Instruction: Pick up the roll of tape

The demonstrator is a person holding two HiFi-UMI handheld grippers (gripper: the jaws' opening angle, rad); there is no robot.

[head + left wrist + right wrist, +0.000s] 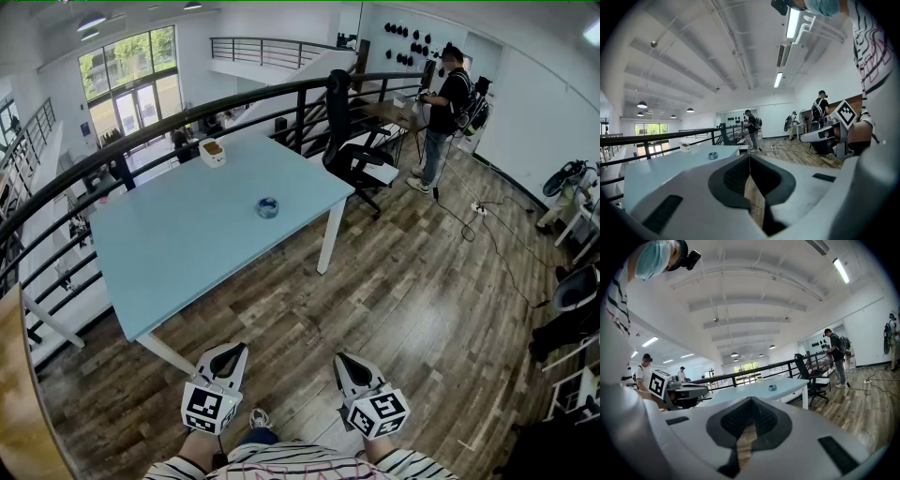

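Note:
A small roll of tape lies flat on the light blue table, toward its right side. It also shows far off in the left gripper view as the tape and in the right gripper view as the tape. My left gripper and right gripper hang side by side over the wooden floor, well short of the table's near edge. Both are shut with nothing between their jaws. The left gripper and the right gripper both point roughly level toward the table.
A small white box stands at the table's far edge. A black railing runs behind the table. A black office chair stands to the table's right. A person stands at a desk at the back right. Cables lie across the floor.

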